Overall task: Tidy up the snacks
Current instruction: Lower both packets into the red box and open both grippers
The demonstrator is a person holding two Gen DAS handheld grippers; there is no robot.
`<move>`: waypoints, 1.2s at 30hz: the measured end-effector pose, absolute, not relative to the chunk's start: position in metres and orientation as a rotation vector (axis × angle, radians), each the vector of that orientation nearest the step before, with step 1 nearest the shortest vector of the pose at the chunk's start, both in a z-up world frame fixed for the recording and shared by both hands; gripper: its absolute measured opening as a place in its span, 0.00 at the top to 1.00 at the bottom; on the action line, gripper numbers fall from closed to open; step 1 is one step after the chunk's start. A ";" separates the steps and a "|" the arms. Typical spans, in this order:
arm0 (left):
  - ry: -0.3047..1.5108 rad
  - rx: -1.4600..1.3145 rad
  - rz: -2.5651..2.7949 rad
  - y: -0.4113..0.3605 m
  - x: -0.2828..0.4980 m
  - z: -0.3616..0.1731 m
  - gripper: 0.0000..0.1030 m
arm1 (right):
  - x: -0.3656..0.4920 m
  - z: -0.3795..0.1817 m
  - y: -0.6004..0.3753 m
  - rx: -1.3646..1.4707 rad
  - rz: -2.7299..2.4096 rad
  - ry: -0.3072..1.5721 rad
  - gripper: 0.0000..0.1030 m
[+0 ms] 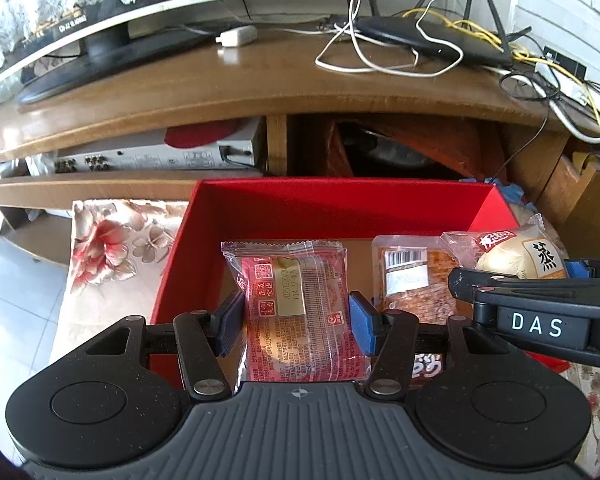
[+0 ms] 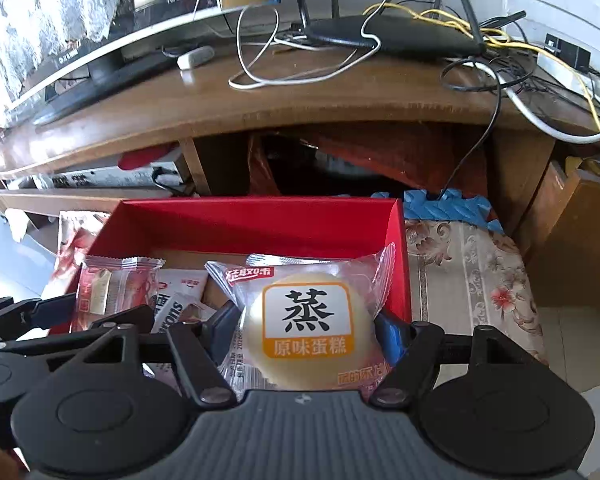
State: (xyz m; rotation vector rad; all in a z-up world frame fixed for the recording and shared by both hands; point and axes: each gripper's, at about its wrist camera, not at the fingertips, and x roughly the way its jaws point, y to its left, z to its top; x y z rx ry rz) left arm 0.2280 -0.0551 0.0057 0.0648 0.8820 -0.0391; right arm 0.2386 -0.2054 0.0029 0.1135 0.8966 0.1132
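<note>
Both claws are loaded over the red box (image 1: 332, 204). The left claw (image 1: 296, 320) is clamped on the pink-wrapped pastry (image 1: 296, 304), pads pinching its two sides above the box's left half. The right claw (image 2: 306, 328) is clamped on the steamed cake packet (image 2: 306, 320) by the right wall. Risk here: slick film could slide through the pads, or the soft cake get crushed, and the two claws sit close enough to bump. The pastry's long axis runs near to far, label up; the cake is round, print facing up.
</note>
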 end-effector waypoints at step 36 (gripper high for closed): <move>0.890 0.055 -0.013 -0.050 0.228 0.003 0.28 | 0.245 -0.009 -0.208 0.130 0.093 0.934 0.26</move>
